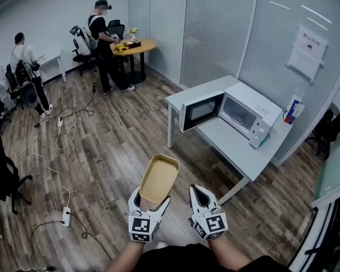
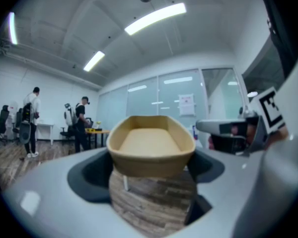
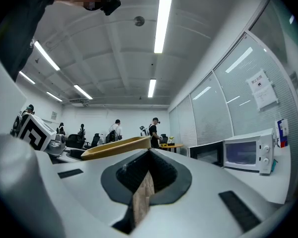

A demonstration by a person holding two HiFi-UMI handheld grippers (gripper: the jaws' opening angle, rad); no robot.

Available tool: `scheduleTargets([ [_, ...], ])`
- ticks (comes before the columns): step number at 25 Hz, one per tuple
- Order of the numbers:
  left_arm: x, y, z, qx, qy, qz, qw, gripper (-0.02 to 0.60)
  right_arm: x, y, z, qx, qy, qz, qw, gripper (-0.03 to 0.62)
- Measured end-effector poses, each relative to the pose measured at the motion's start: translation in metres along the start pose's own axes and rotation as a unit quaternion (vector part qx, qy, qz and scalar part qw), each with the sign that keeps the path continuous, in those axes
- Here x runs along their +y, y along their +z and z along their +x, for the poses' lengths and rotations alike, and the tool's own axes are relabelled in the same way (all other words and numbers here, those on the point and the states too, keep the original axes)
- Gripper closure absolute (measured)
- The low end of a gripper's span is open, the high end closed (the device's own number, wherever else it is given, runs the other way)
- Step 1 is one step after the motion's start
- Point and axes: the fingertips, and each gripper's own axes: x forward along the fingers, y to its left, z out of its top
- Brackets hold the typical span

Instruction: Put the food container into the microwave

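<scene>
Left tongs (image 1: 151, 200) were clamped on the near end of the food container (image 1: 158, 177), a shallow tan tray w/ rounded corners. It was empty, held up in the air & pointing forward over the wood floor. Right tongs (image 1: 202, 192) hung just beside it, closed nearly tip to tip w/ only a sliver of gap. Nothing sat btw. the jaws, and they were not touching the container.

Further right & well apart, a white counter (image 1: 226, 143) by the glass wall carried the microwave (image 1: 255, 115). Its door (image 1: 201, 111) stood open to the left, and the cavity looked empty.

Step in hand, as judged: carrying the container toward the microwave, w/ nothing inside yet. Next move prob. called for getting closer, keeping the tray level & lining it up w/ the opening. It could then slide in on the left tongs alone, w/o clipping the door edge.
</scene>
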Motion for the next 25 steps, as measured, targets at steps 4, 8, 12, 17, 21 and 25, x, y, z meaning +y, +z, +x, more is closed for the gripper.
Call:
scheduleTargets([
  [4,0.005,0.001,0.012,0.001,-0.008,0.006,0.9999,0.112,-0.009,-0.001,0.006,0.006,-0.02,-0.013,1.0,0.595],
  [8,0.004,0.002,0.024,0.0,-0.018,0.005,0.9998,0.112,-0.021,-0.001,0.011,0.007,-0.035,-0.013,0.999,0.595],
  [12,0.001,0.003,0.043,-0.002,-0.023,0.006,0.9997,0.112,-0.04,0.0,0.017,-0.005,-0.04,-0.005,0.999,0.595],
  [17,-0.005,0.005,0.083,0.003,-0.03,0.008,0.9995,0.112,-0.078,0.004,0.034,-0.007,-0.052,-0.011,0.999,0.595],
  [21,-0.01,0.014,0.118,0.003,-0.036,0.009,0.9993,0.112,-0.111,0.007,0.05,-0.005,-0.062,-0.018,0.998,0.595],
  [25,-0.019,0.021,0.154,0.003,-0.042,0.016,0.999,0.112,-0.147,0.009,0.062,-0.011,-0.068,-0.013,0.998,0.595],
])
